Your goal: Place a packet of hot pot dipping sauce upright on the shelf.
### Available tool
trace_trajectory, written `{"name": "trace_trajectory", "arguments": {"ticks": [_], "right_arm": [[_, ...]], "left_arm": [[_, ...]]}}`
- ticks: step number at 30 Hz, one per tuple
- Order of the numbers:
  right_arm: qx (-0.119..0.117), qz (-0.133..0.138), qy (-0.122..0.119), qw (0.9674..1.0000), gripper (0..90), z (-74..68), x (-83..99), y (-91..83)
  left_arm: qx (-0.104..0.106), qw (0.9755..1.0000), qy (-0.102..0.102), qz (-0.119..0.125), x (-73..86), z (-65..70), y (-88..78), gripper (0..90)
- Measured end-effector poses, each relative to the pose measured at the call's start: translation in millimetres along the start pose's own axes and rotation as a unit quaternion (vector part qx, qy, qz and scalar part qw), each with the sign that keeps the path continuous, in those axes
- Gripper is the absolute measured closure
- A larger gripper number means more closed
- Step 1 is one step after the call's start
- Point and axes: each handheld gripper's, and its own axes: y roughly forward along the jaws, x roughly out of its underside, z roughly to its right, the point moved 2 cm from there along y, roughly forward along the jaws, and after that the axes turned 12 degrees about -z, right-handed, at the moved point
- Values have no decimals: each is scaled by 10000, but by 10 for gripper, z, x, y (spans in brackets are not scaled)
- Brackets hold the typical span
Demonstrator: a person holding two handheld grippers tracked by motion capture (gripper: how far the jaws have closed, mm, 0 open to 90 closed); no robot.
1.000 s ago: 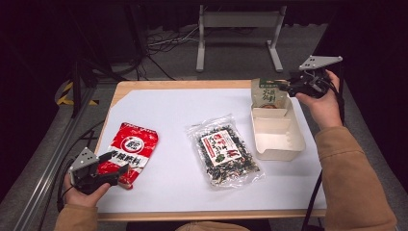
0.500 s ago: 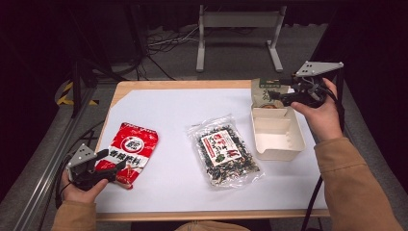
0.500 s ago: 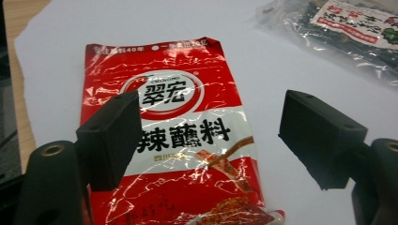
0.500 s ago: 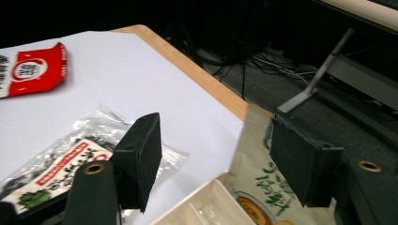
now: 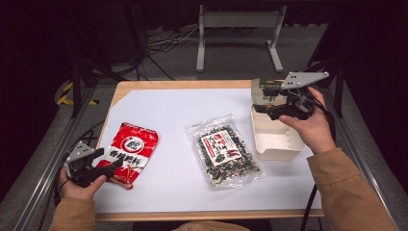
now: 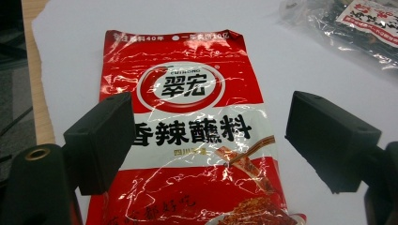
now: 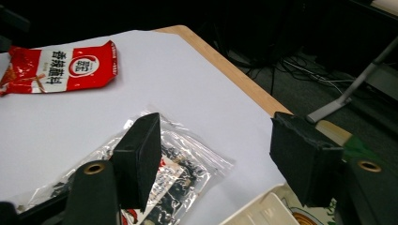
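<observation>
Red foil seasoning pouch [image 6: 187, 140] with white lettering lies flat on the white sheet near the table's front left corner, and the left gripper [image 5: 103, 166] sits low at its near end with both black jaws spread wide, one over each side of the pouch and pressing on nothing. A slick, flat pouch gives those pads little to bite: closing from this height could pinch only a fold of foil, or skate off and push the pouch across the paper. The right gripper [image 5: 274, 109], jaws also wide apart and empty, hangs above the far end of the open white paper box [image 5: 276, 139], pointing toward the clear plastic bag of dark dried seaweed [image 5: 222, 155] in the middle of the sheet. Dropping carelessly there, it could clip the box's light wall and knock it askew on the wooden table [image 5: 192, 84].
</observation>
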Motion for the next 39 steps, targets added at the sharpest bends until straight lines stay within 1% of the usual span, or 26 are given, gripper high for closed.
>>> {"name": "trace_trajectory", "arguments": {"ticks": [2, 4, 6, 7, 8, 9, 10, 11, 13, 15, 17, 18, 19, 20, 21, 23, 25, 28, 29, 30, 33, 35, 36, 37, 39], "right_arm": [[-49, -5, -73, 10000, 342, -69, -13, 20], [-88, -26, -138, 9999, 342, -123, -20, 45], [-137, -41, -212, 9997, 342, -190, -27, 82], [-152, -39, -238, 9996, 340, -218, -32, 100], [-195, -26, -258, 9995, 339, -249, -36, 120], [-245, -15, -298, 9993, 338, -294, -41, 149], [-254, -20, -326, 9991, 336, -314, -43, 163], [-274, -22, -363, 9990, 335, -342, -44, 184], [-331, -37, -417, 9986, 331, -401, -41, 233], [-400, -53, -441, 9982, 328, -449, -31, 283], [-449, -81, -478, 9978, 326, -493, -18, 332], [-469, -85, -487, 9977, 325, -515, -10, 353], [-498, -76, -494, 9975, 324, -541, 2, 377], [-527, -61, -491, 9974, 324, -561, 12, 397], [-555, -53, -486, 9973, 323, -576, 22, 412], [-593, -47, -484, 9971, 324, -599, 38, 438], [-651, -44, -473, 9967, 324, -634, 63, 477], [-705, -5, -447, 9965, 323, -682, 101, 526], [-720, 9, -451, 9964, 323, -695, 109, 537], [-737, 11, -447, 9963, 323, -707, 115, 545], [-760, -1, -480, 9960, 322, -753, 131, 574], [-750, -17, -515, 9959, 320, -779, 139, 586], [-770, -14, -517, 9957, 318, -790, 143, 590], [-785, -14, -519, 9956, 316, -797, 146, 594], [-905, -7, -518, 9945, 314, -816, 155, 611]], "left_arm": [[-52, 10000, -47, -13, 3, -9, 5, 168], [-39, 10000, -46, -30, -1, -13, 16, 168], [-78, 9999, -70, -30, -4, -18, 29, 166], [-85, 9999, -78, -55, -5, -27, 33, 164], [-100, 9999, -132, -46, -4, -42, 43, 160], [-109, 9999, -104, -57, -4, -59, 45, 156], [-136, 9998, -141, -77, -3, -72, 46, 156], [-129, 9997, -187, -68, -2, -82, 52, 157], [-60, 9995, -293, -128, -7, -142, 70, 155], [-69, 9991, -375, -200, -15, -195, 84, 155], [-1, 9987, -422, -290, -33, -257, 90, 176], [-1, 9987, -422, -290, -33, -257, 90, 189], [91, 9981, -472, -373, -49, -301, 89, 197], [186, 9968, -571, -522, -69, -360, 86, 197], [186, 9968, -571, -522, -69, -360, 86, 198], [210, 9961, -597, -616, -78, -414, 82, 204], [199, 9954, -642, -677, -77, -448, 94, 229], [183, 9938, -704, -837, -73, -512, 139, 235], [170, 9935, -732, -858, -71, -524, 153, 235], [131, 9926, -777, -920, -68, -544, 175, 238], [104, 9903, -894, -1057, -59, -601, 232, 242], [153, 9882, -975, -1174, -52, -620, 270, 254], [186, 9876, -974, -1219, -49, -629, 285, 258], [248, 9864, -1009, -1275, -45, -637, 312, 261], [289, 9845, -1075, -1357, -39, -646, 346, 263]]}}
